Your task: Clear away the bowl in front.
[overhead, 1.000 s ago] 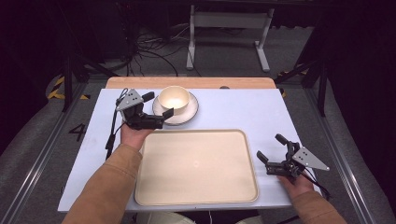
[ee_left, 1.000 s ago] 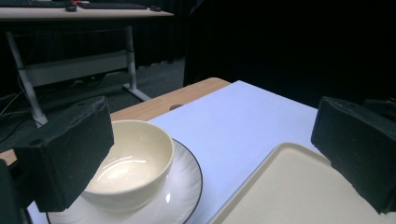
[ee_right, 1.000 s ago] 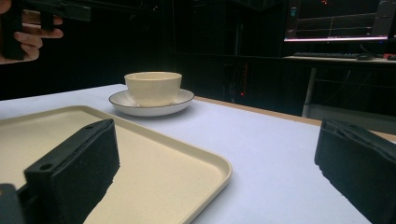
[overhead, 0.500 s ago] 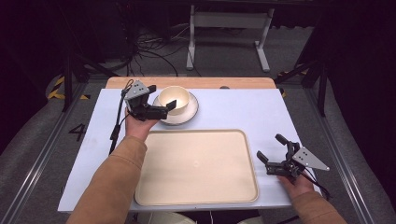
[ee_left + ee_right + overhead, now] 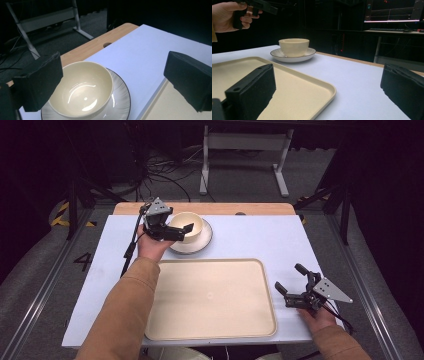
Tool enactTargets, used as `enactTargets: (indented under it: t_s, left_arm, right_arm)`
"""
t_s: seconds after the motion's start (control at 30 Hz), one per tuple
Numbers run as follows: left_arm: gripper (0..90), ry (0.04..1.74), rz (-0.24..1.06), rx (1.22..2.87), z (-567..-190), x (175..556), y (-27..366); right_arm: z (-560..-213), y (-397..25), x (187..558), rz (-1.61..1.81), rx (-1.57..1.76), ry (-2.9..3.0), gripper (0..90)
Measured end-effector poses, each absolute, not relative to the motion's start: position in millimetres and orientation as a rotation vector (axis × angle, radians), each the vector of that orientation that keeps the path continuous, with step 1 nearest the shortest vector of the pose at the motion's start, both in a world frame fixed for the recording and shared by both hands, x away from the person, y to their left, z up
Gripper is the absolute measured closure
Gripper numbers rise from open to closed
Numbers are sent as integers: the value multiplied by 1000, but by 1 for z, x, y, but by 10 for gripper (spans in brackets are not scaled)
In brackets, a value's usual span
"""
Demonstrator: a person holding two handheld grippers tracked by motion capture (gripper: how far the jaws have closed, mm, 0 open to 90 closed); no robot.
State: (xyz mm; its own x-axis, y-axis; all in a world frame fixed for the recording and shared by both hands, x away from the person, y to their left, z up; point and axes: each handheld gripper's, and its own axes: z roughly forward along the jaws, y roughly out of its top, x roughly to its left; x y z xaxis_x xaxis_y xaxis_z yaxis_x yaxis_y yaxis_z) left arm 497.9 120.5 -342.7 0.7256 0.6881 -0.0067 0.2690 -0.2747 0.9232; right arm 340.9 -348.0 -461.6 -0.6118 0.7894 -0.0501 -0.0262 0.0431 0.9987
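Since a second ago the left gripper (image 5: 175,229) is rising toward the bowl (image 5: 187,226), jaws wide and empty. Right gripper (image 5: 296,287) is resting wide beside the tray (image 5: 210,320). Probably approaching a grasp; next, one jaw needs to straddle the bowl's rim.

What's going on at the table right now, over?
Left gripper open, raised by the bowl on its plate. Right gripper open beside the empty tray. Nothing in the way.

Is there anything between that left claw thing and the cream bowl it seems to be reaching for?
Nothing visible. The left gripper hangs open right beside the cream ceramic bowl, which sits on a white dark-rimmed plate. Its black fingers flank the bowl with only air between.
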Motion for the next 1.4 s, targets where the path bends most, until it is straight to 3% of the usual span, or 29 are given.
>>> enactTargets:
  t_s: [0.17,0.5,0.9,1.23,1.4]
  left_arm:
    - [74,734,498,1958,-346,509,111]
    - [92,779,383,2076,-357,531,102]
    - [236,800,278,2171,-373,546,97]
    - [249,820,262,2283,-387,553,86]
    - [360,827,284,2342,-391,555,81]
  right_arm:
    - [-462,-348,341,1638,775,1689,1]
    - [-462,-348,341,1639,774,1688,1]
    - [-462,-348,341,1639,774,1688,1]
    - [-462,-348,341,1639,773,1688,1]
    - [-462,-348,341,1639,773,1688,1]
